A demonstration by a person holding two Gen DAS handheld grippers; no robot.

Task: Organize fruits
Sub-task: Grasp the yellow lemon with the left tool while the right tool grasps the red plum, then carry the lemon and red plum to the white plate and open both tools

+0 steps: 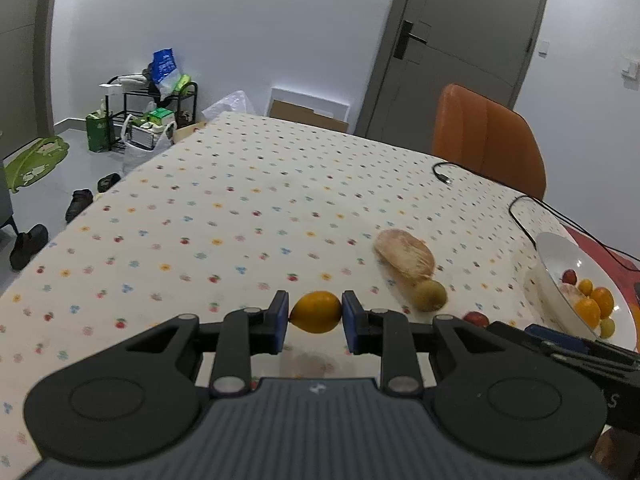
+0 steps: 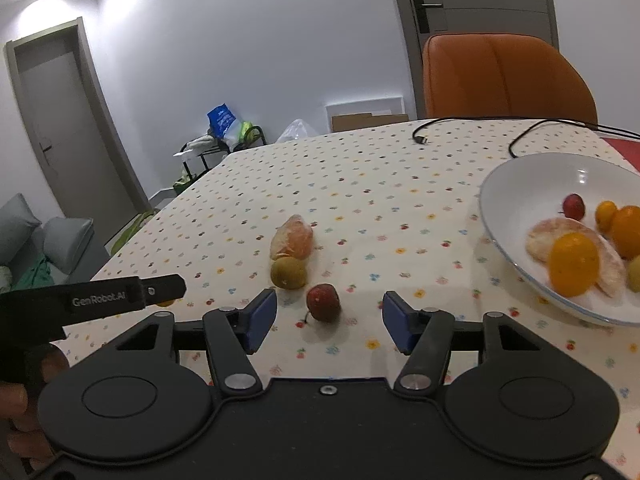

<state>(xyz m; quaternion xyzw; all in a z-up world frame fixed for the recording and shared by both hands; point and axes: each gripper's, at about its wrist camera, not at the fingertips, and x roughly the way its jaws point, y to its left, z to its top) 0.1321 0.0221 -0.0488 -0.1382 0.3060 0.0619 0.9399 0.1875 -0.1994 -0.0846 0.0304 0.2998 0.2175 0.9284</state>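
Blue pads of the left gripper (image 1: pixel 315 314) are seen pressed against the two ends of a small orange citrus (image 1: pixel 316 312), which is held clear of the patterned tablecloth (image 1: pixel 240 208); a faint shadow is noted on the cloth beneath it. The right gripper (image 2: pixel 329 318) is held wide, nothing between its pads, with a small red fruit (image 2: pixel 323 302) lying on the cloth in the gap, touched by neither pad.

Loose items are logged on the cloth: a green-yellow round fruit (image 2: pixel 289 272) touching a wrapped peeled citrus piece (image 2: pixel 292 237), both just beyond the red fruit. The white bowl (image 2: pixel 504 184) is placed to the right and already holds several orange fruits, a red one and a wrapped piece. A black cable (image 2: pixel 516 140) is draped past its far rim.

Handling judgement: the held citrus is judged light, firm and smooth-skinned, so slip toward either side is possible with an end-to-end grip; moderate squeeze is advised. The red fruit is judged small and prone to rolling; it is best taken across its widest part, low, clear of the stem. The wrapped piece is judged soft and easily crushed, its film slippery.
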